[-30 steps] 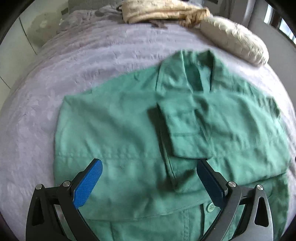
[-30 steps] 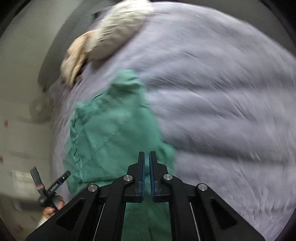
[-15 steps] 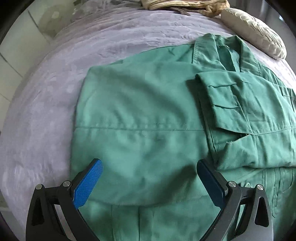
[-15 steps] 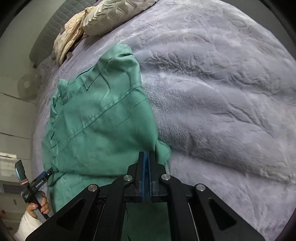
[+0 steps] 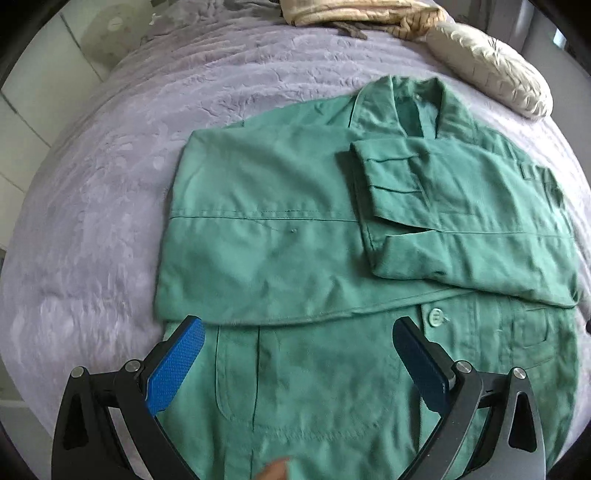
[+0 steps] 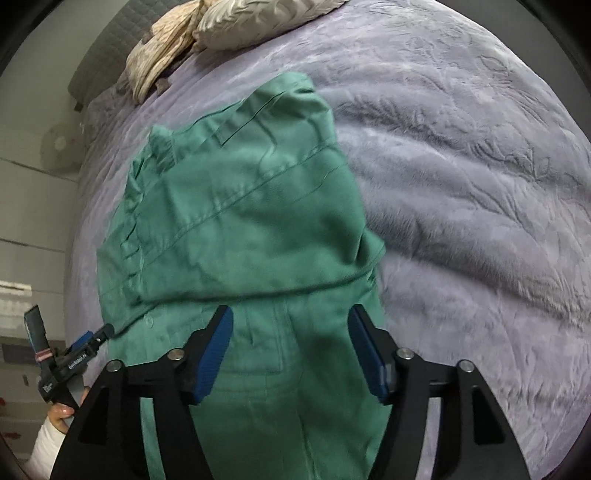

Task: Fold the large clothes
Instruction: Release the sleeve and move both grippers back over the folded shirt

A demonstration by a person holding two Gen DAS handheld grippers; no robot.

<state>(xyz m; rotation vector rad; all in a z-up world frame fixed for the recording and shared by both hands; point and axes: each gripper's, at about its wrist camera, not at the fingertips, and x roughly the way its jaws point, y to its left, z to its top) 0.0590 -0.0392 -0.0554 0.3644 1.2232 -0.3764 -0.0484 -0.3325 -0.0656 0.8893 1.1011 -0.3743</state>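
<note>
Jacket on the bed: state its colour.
The jacket is plain green, clearest in the left wrist view.

jacket (image 5: pixel 295 229) hem cut off btm, pillow (image 6: pixel 258 22) cropped top

Pillow (image 5: pixel 491 70) and blanket (image 5: pixel 354 13) on bedspread (image 5: pixel 110 184)

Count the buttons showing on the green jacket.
1. A pale green button sits on the jacket front, just below the folded-over sleeves, near the right pad in the left wrist view. Others may lie hidden under the folds.
</note>
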